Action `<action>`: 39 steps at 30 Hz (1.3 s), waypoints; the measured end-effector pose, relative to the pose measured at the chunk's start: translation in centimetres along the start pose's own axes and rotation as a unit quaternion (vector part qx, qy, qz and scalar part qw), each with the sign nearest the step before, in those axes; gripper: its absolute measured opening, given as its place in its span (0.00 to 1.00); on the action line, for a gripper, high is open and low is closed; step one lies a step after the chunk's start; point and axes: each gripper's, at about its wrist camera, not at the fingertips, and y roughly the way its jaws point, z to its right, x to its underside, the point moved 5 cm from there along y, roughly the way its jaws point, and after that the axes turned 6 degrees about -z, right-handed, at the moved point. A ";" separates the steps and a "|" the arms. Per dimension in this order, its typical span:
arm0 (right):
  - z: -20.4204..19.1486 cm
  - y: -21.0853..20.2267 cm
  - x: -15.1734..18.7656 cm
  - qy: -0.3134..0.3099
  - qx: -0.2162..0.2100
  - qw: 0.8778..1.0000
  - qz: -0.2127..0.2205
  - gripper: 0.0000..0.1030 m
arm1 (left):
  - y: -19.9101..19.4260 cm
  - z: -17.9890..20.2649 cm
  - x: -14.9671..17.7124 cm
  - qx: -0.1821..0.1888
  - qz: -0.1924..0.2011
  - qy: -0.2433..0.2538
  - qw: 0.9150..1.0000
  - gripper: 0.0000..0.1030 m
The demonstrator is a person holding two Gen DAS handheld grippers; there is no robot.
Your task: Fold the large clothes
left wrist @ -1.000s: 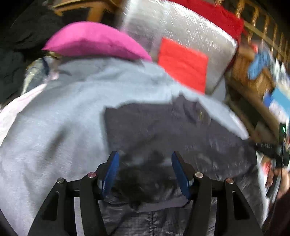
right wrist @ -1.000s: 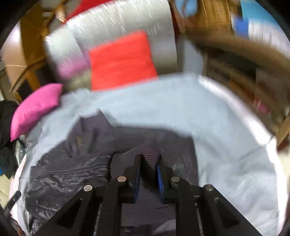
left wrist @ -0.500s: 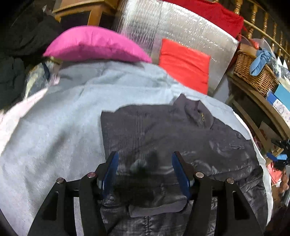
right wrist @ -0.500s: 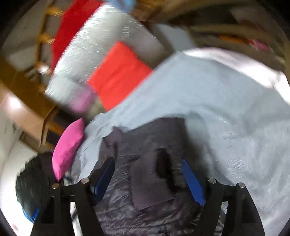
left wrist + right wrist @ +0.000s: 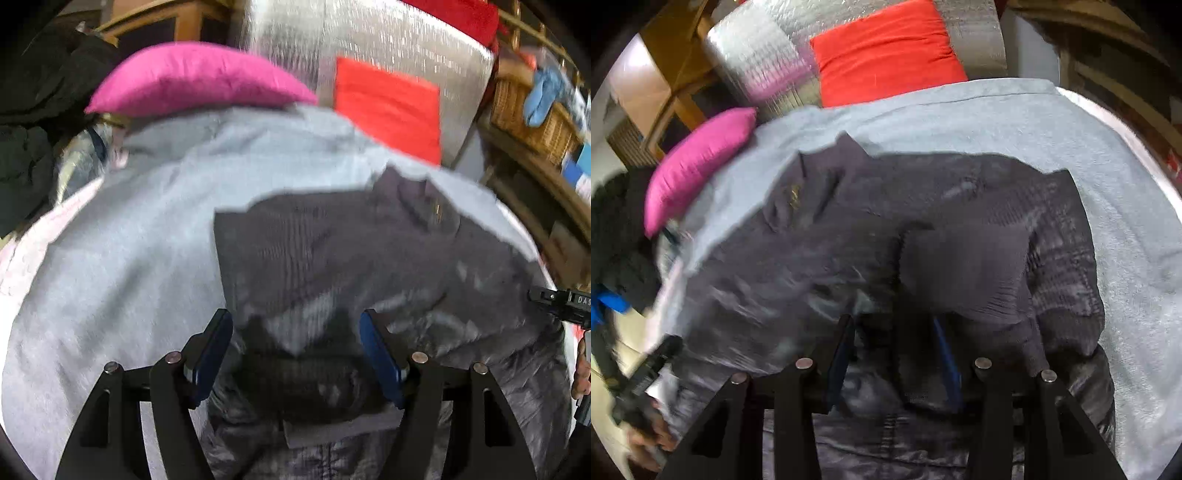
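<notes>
Jacket (image 5: 332,251), dark and quilted, lies spread on a grey blanket (image 5: 110,258) that covers the bed; its collar (image 5: 413,192) points away toward the red cushion (image 5: 388,107) and the pink pillow (image 5: 199,77), its hem toward the person. Its long axis, as I read it, runs from the tongs out to the collar, so any next fold has to carry cloth away from the hands or across from one side.

Left tongs (image 5: 295,354) stand spread over the near part of the jacket, a dark fold lying between the blue pads (image 5: 214,354) without being pressed; they have just been opening. Right tongs (image 5: 894,354) have just been closing and stand half-closed, with dark cloth between them, but blur hides whether the pads bite it. A ribbed cuff (image 5: 964,273) lies folded onto the body just ahead of them, so the right hand seems the nearer to the sleeve.

The left view alone shows the wicker basket (image 5: 532,118) and the tip of the other tool at its right edge; the right view alone shows the sleeve laid across and a hand (image 5: 646,439) on the other handle.
</notes>
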 end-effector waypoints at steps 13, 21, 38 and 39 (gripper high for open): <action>-1.6 3.0 -0.8 -0.028 0.010 0.999 0.042 0.60 | 4.5 -0.2 1.3 -0.061 -0.078 -0.003 0.995 0.84; 0.9 -1.8 2.5 -0.031 0.017 0.998 0.047 0.60 | 2.1 2.0 1.2 -0.036 -0.033 0.027 0.998 0.84; 6.9 -13.9 11.3 0.011 -0.002 0.998 0.059 0.64 | -4.5 0.6 3.6 -0.034 -0.004 0.021 0.999 0.84; 7.8 -14.7 12.3 0.017 -0.003 0.998 0.059 0.64 | -5.0 0.0 4.1 -0.039 -0.004 0.023 0.999 0.84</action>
